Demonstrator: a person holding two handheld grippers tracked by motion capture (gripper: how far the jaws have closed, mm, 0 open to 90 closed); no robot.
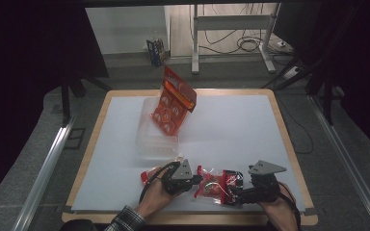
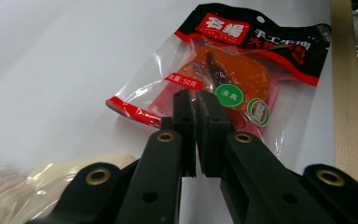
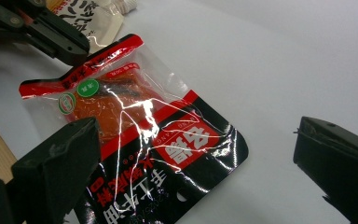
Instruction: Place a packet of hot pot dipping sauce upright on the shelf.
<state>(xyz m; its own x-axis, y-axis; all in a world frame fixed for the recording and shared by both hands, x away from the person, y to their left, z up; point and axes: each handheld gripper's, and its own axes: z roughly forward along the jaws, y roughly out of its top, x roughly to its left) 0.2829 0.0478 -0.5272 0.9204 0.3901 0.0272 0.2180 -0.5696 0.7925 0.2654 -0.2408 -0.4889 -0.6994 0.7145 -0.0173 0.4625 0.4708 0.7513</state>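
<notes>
On the white sheet (image 1: 231, 130) that covers the table (image 1: 101, 108), a red-and-black snack pouch (image 1: 215, 185) lies flat near the front edge, at about 6 o'clock of the sheet, between the person's two hands. The left gripper (image 1: 196, 180) sits just to the 9 o'clock side of the pouch, and its jaws are brought together with only a thin slit between them; in the left gripper view the left gripper (image 2: 196, 100) has its tips over the pouch (image 2: 233, 79) at the clear lower edge, though it cannot be told whether they pinch the film or merely rest against it. In the right gripper view the same left gripper (image 3: 77, 50) meets the red end strip of the pouch (image 3: 140, 140) at roughly 10 o'clock. The right gripper (image 1: 236, 195) is at the 3 o'clock side of the pouch, and in its own view the right gripper (image 3: 196, 154) has its jaws wide apart, one on either side of the black end of the pouch, gripping nothing. A second pale packet (image 1: 149, 175) lies just beyond the left hand (image 1: 156, 195) at 9 o'clock. Farther up the sheet, near 12 o'clock, a clear bin (image 1: 155, 137) stands with an orange packet (image 1: 173, 103) leaning upright in it. The right hand (image 1: 279, 209) rests at the front edge of the table.
</notes>
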